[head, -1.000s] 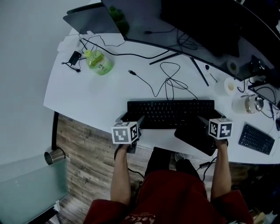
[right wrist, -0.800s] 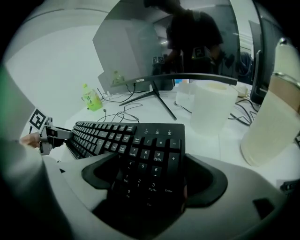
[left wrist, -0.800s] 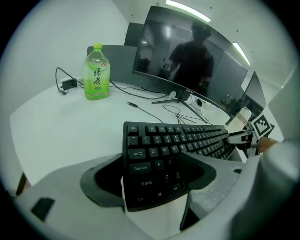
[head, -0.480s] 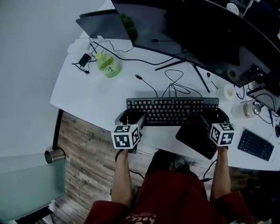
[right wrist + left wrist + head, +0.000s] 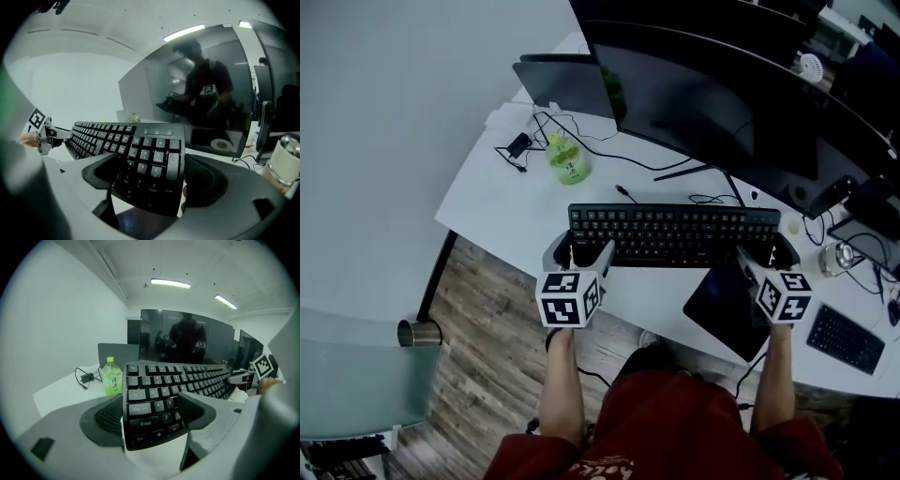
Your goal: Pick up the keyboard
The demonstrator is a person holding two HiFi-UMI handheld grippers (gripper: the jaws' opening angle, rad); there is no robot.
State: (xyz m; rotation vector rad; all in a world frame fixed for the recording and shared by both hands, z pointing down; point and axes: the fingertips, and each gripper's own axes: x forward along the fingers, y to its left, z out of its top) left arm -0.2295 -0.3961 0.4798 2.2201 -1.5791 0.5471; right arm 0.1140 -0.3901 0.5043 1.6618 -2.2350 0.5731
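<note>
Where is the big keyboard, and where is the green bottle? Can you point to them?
keyboard (image 5: 675, 234): head view, on the middle rows of keys.
green bottle (image 5: 112, 379): left gripper view, on the label on its body.

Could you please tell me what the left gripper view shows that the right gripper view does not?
Only the left gripper view: the small black power adapter with its cable, and the left gripper shut on the Ctrl and Shift end of the black full-size keyboard. Only the right gripper view: the right gripper shut on the number pad end, and a pale lidded jar at the right edge. Both: the keyboard and the dark curved monitor.
</note>
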